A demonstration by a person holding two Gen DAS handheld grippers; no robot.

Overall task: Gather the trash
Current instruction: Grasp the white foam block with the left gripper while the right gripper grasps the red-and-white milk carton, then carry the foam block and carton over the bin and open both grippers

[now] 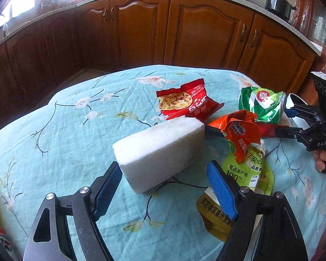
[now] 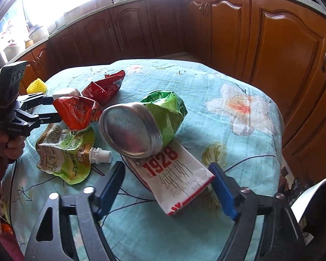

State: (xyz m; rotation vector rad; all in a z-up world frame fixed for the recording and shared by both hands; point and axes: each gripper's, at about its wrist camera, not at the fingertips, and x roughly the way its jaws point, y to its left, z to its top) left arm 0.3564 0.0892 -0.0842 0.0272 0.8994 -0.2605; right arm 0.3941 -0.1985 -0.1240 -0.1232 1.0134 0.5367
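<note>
On the floral tablecloth [image 1: 65, 130], trash lies clustered for collection.

Item 1: white foam block [image 1: 160, 145], near centre in the left wrist view, tilted on one edge. Left gripper [image 1: 165, 184] stands with fingers spread wide on either side of the block's near end, holding nothing; likely lined up to take it.

Item 2: crushed green can [image 2: 141, 121], base turned toward the right wrist camera, resting on the far end of item 3.

Item 3: white milk carton [image 2: 176, 180], flattened, marked "1928". Right gripper [image 2: 167, 189] is parted around its near end, empty; the flat carton probably calls for a low pinch at the edge.

Item 4: orange wrapper [image 1: 239, 130], crumpled, between block and can.

Item 5: red snack bag [image 1: 184, 102], far side, lying apart from both tools.

Item 6: green spouted pouch [image 2: 65, 154], near left in the right wrist view, cap on.

Item 7: white container rim [image 2: 310, 198], near right edge; possibly the bin, cannot tell.
</note>
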